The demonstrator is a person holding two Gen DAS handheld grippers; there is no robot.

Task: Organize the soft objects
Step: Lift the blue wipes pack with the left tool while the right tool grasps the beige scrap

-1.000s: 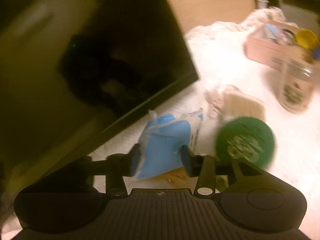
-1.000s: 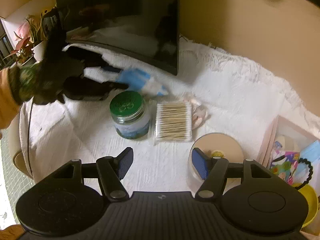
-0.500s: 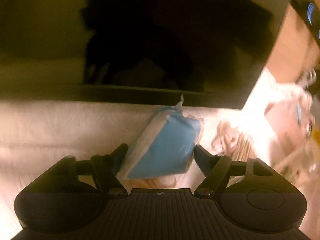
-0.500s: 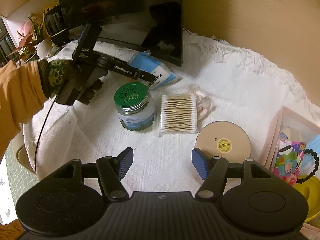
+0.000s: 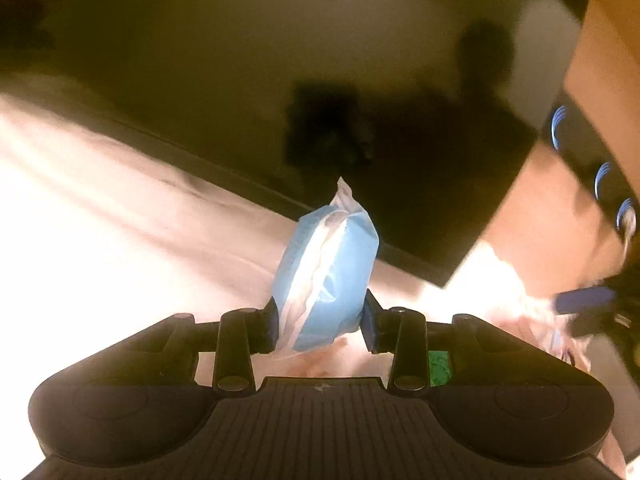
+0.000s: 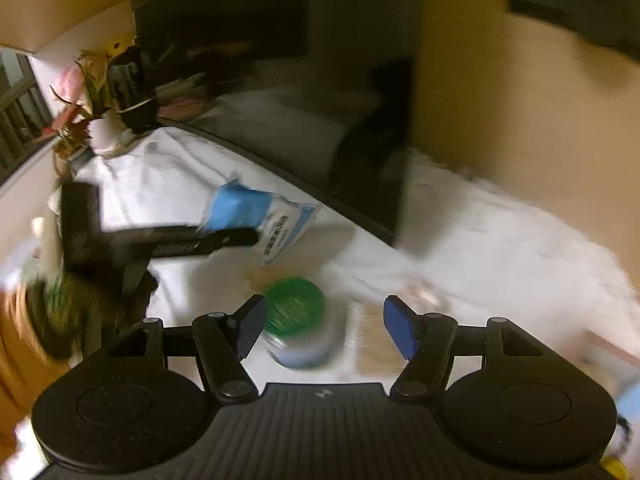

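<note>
left gripper jaws closing w/ the blue pack between them, both pads against its sides, pack standing on end & lifted off the white cloth. from the right wrist view the pack sticks out past the left fingers, above the cloth, just in front of the black screen. right gripper jaws apart, nothing between the pads; it hangs over the green-lid jar, w/ the cotton swab box just beside the jar. potted plant at far left by the screen. all blurry.
</note>
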